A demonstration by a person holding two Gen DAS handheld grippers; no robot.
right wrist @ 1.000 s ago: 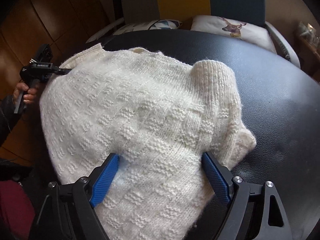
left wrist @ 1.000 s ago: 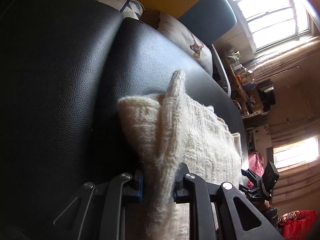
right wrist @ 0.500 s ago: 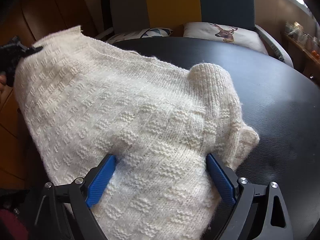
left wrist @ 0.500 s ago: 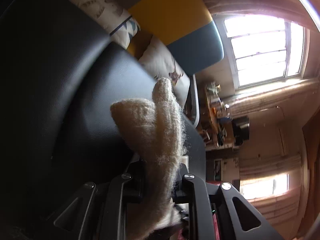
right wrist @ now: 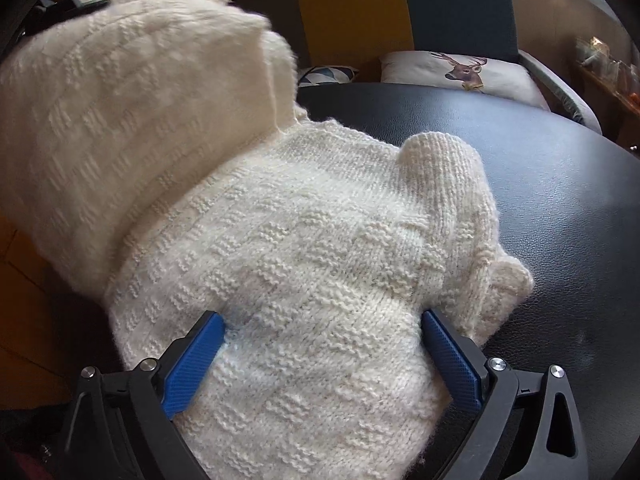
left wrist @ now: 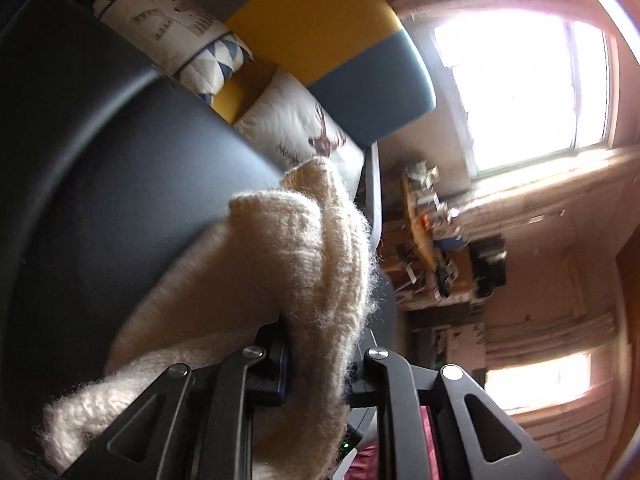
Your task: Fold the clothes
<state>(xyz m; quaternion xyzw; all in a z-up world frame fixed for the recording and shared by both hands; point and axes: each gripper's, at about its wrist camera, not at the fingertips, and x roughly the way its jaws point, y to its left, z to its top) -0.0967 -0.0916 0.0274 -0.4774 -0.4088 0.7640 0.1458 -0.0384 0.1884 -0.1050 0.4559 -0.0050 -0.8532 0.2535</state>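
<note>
1. Cream knit sweater lies on the black leather-look counter, most of its body spread over the near part of the top w/ one rounded sleeve bump toward the counter's middle.
2. Left tool is clenched on a thick bunch of the sweater; the fabric is squeezed tight betw. its two black fingers and sticks up past the tips.
3. In the right wrist view that gripped portion of the sweater is raised off the counter, a big flap curling up and over toward the rest of the garment (blurred at its top edge, so exact shape is hard to tell).
4. Right tool is spread wide, its blue pads either side of the sweater's near edge; the knit lies betw. them, touching or nearly touching each pad, but not pinched.
5. Beyond the counter's far edge: a deer-print cushion and a triangle-pattern cushion on a seat w/ a yellow and teal backrest.
6. Left wrist view is tilted sideways. Past the counter there's a bright window and a cluttered shelf, contents too blurred to ID.
</note>
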